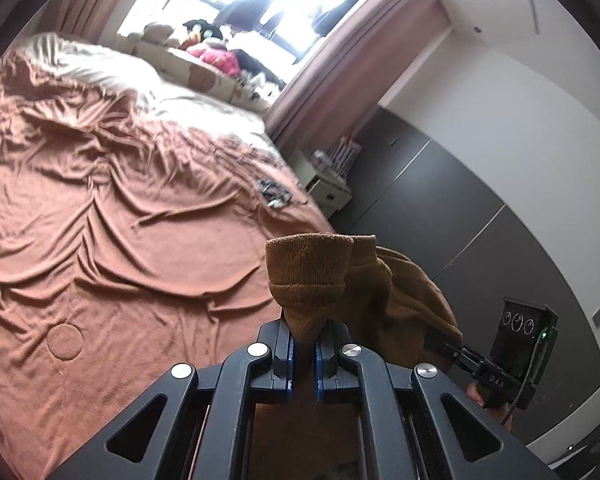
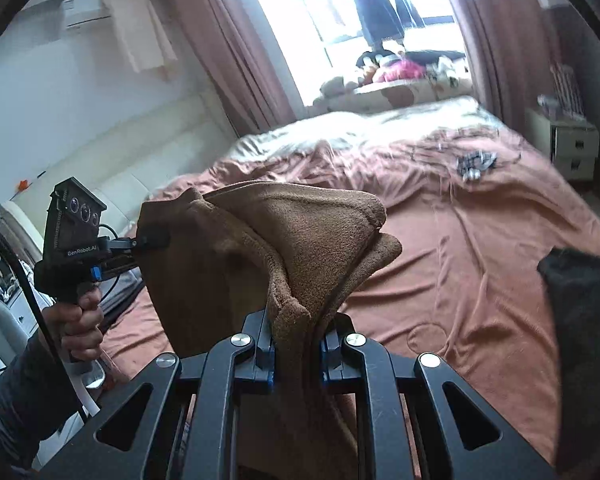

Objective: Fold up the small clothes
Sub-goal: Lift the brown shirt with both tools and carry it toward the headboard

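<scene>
we have the brown garment [image 2: 284, 248] pinched in both the left gripper [image 1: 303, 354] and right gripper [image 2: 296, 360], lifted above the bed [image 1: 120, 240] at frame left, seemingly not yet folded.

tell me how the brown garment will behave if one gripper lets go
The brown garment looks soft and floppy: it sags between the left gripper and right gripper. It would probably swing down limp. The fleecy texture suggests it won't slip easily.
</scene>
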Motion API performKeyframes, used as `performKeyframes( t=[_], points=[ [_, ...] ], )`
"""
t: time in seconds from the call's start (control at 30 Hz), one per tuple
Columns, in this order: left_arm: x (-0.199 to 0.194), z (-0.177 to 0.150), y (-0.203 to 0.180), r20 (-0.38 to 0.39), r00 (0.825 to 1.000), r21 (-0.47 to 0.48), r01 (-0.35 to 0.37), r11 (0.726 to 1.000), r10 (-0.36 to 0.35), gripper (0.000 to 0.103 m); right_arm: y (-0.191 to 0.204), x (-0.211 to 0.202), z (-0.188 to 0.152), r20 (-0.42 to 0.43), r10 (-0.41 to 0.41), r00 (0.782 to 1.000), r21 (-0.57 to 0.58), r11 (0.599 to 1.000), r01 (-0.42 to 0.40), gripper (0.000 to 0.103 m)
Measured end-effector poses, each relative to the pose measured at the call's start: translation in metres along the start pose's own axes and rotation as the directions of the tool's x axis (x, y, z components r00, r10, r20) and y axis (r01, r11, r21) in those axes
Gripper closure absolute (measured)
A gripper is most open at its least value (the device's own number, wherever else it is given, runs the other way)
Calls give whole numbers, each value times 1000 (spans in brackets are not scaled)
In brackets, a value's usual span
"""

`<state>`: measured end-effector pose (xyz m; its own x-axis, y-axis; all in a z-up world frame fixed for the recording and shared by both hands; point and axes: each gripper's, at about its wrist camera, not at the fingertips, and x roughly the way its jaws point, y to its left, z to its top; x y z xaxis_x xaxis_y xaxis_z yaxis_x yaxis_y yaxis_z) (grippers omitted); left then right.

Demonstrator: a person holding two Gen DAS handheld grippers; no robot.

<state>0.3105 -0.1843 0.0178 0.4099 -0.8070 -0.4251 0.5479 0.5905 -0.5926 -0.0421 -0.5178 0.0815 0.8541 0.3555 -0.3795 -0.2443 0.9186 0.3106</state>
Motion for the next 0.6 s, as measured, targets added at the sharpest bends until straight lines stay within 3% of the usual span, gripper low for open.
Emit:
performKeyframes(
  t=[0.33,0.6],
  points=[
    [-75,13,-46,98,995,77,-7,997,-1,96,65,-64,-6,97,33,995,-99,995,-23,92],
    [-153,20,-43,199,979,62,-61,996,47,97,117,-61,-5,98,123,988,-182,978,-103,92]
  ],
)
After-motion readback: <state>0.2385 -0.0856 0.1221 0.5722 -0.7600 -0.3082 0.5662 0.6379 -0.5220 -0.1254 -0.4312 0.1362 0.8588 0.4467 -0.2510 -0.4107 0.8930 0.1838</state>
